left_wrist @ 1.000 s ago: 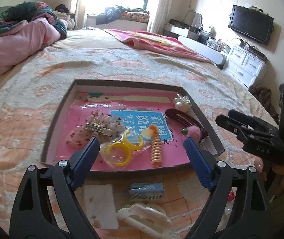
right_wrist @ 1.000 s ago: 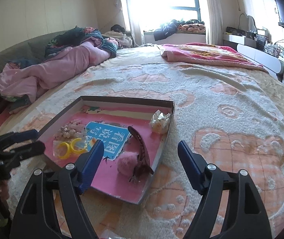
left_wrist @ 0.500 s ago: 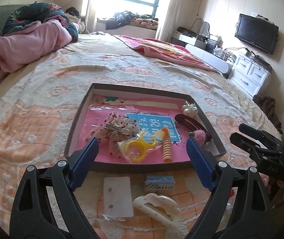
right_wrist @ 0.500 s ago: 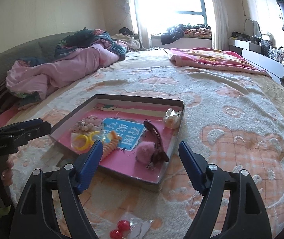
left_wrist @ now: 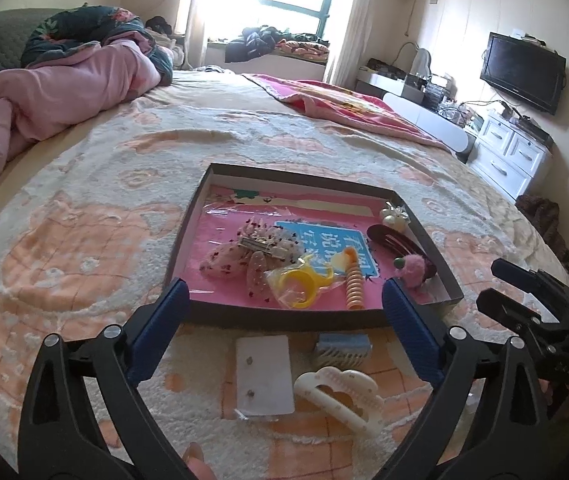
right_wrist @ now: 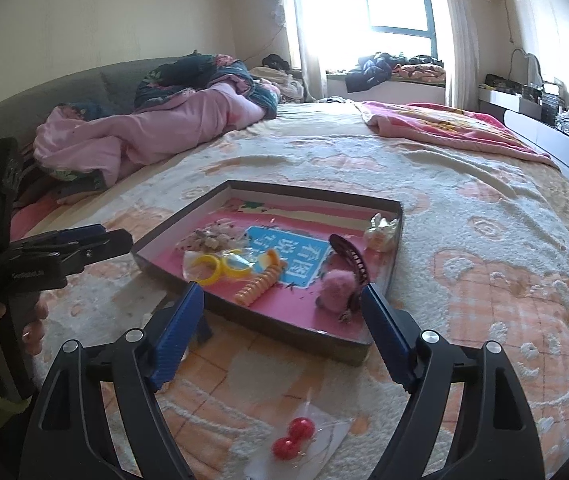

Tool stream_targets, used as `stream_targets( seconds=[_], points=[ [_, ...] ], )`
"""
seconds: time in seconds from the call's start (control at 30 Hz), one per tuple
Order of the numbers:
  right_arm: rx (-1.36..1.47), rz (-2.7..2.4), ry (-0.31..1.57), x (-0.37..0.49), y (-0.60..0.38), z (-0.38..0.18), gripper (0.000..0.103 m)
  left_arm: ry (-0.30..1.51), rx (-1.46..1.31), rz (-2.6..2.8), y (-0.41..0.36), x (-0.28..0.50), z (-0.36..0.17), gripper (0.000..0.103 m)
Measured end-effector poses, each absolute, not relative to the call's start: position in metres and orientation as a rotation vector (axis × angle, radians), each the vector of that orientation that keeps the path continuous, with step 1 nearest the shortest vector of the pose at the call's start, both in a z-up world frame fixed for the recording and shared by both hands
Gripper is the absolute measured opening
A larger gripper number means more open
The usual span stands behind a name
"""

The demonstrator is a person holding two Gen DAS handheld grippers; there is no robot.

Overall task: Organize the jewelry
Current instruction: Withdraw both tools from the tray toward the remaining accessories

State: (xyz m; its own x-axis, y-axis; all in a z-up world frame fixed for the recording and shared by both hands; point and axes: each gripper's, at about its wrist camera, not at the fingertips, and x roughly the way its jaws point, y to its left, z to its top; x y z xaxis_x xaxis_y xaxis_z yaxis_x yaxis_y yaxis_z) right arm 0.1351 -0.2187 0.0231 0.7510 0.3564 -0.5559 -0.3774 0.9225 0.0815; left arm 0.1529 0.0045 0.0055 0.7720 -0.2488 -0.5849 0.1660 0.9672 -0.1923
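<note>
1. While both tools hover low over the bedspread, the shallow tray sits flat on it as the landmark, pink-lined with a blue printed label at its centre.
2. Left gripper: blue-padded jaws spread wide, nothing between them, tips level with the tray's near wall.
3. Right gripper: jaws likewise parted and empty, poised at the tray's near right corner.
4. Inside the tray: yellow rings in a clear bag near the front wall; orange spiral hair tie just right of them; glittery pink bow clips toward the left; dark red hair clip along the right side with a pink pom-pom touching its near end; pearl-white piece in the far right corner.
5. Outside the tray, on the near side: white earring card lying flat; blue-and-white comb clip almost against the tray wall; cream claw clip nearer still to me.
6. Red bead earrings in a clear packet lie on the bedspread, off the tray's near right corner, below the right tool.
</note>
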Motion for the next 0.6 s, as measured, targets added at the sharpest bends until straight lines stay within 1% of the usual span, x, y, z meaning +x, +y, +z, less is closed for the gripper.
stream_targets(
  seconds=[0.07,0.6],
  points=[
    [-0.043,0.411,0.603,0.132,-0.214,0.022,0.078,0.651,-0.133,-0.217,0.007,0.151,0.005,0.091],
    [-0.091,0.489,0.639,0.113,-0.181,0.010,0.080,0.661,-0.109,-0.142,0.031,0.140,-0.004,0.091]
  ],
)
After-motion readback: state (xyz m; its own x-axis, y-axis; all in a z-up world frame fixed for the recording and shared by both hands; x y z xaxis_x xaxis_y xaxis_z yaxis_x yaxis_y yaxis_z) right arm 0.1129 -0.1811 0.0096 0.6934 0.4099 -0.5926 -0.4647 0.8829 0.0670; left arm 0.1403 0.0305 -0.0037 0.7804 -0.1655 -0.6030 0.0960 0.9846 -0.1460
